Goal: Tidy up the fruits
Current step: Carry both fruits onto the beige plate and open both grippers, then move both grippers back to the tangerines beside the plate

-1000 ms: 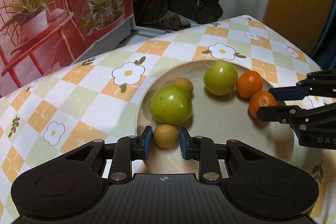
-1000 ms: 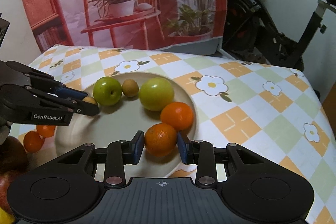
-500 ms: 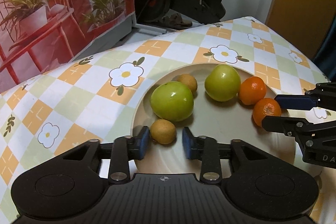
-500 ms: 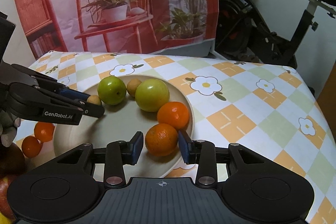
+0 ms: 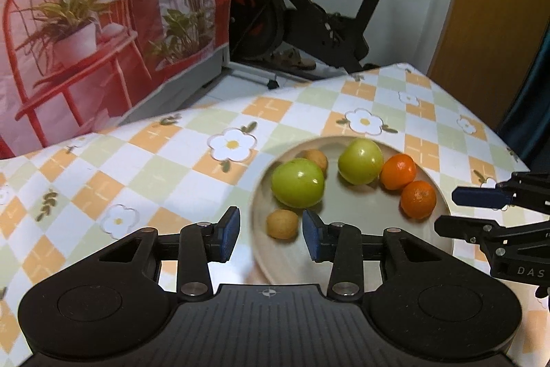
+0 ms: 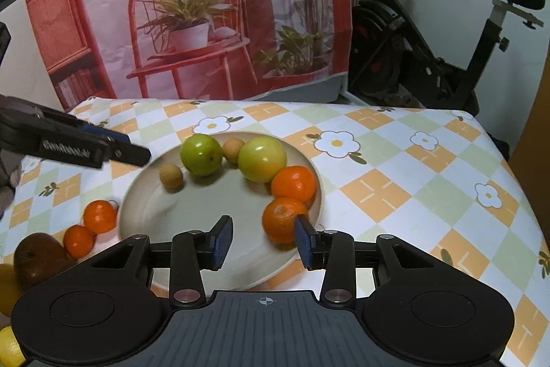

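A: What is seen on the plate?
B: Two green apples, two oranges and two small brown fruits are laid in a curve on it.

A: How is the left gripper held?
B: It is spread wide, and nothing is held. One small brown fruit is seen between the blue pads, but it is not touched.

A: And the right gripper?
B: It is spread wide too. The near orange is seen just beside its right pad.

A: Is more fruit seen on the desk?
B: Yes. Two little oranges and a dark red fruit are left beside the plate.
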Available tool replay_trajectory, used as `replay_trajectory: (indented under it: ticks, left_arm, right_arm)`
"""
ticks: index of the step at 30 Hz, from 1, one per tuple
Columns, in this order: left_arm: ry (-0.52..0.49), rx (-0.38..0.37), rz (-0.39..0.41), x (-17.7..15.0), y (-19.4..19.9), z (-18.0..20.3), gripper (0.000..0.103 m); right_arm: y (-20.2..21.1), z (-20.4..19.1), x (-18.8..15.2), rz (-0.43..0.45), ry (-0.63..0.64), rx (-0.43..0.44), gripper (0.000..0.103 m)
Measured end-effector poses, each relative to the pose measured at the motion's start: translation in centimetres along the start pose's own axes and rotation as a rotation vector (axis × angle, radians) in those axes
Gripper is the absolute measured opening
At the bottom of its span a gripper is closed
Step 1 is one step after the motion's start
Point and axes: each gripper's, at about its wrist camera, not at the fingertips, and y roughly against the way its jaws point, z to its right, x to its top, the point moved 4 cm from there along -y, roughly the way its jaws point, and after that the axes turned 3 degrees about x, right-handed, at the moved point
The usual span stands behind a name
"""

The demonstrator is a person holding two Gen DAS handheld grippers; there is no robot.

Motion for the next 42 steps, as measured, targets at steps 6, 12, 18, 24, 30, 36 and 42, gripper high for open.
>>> replay_trajectory:
  ticks: [6, 12, 18, 24, 30, 36, 42]
  left_arm:
    - [0.019, 0.026, 0.036, -0.3, 2.9, -2.3, 0.042]
    - [0.032, 0.053, 0.038, -1.6, 4.6, -4.0, 0.042]
    - [0.068, 0.059, 0.034, -3.3, 5.7, -5.5, 0.042]
    - [0.120, 0.026, -0.018, -4.8, 5.2, -6.1, 0.042]
    - [0.156, -0.044, -0.103, -6.0, 3.8, -5.3, 0.042]
    - [0.173, -0.098, -0.180, -7.1, 2.2, -4.3, 0.042]
    - [0.167, -0.100, -0.218, -7.3, 1.4, -3.7, 0.044]
  right_arm:
    - [1.0, -1.4, -0.1, 0.010, -0.006, 0.016, 0.037]
    - [1.1, -3.5, -0.3, 0.004, 0.011, 0.043, 0.037]
    - [1.0, -5.4, -0.3, -0.005, 0.029, 0.064, 0.037]
    - [1.0, -6.7, -0.6, -0.014, 0.039, 0.074, 0.037]
    - [1.1, -7.1, -1.0, -0.023, 0.049, 0.074, 0.037]
    - [1.0, -6.8, -1.3, -0.029, 0.051, 0.050, 0.037]
    - [0.7, -6.4, -1.8, -0.036, 0.048, 0.033, 0.037]
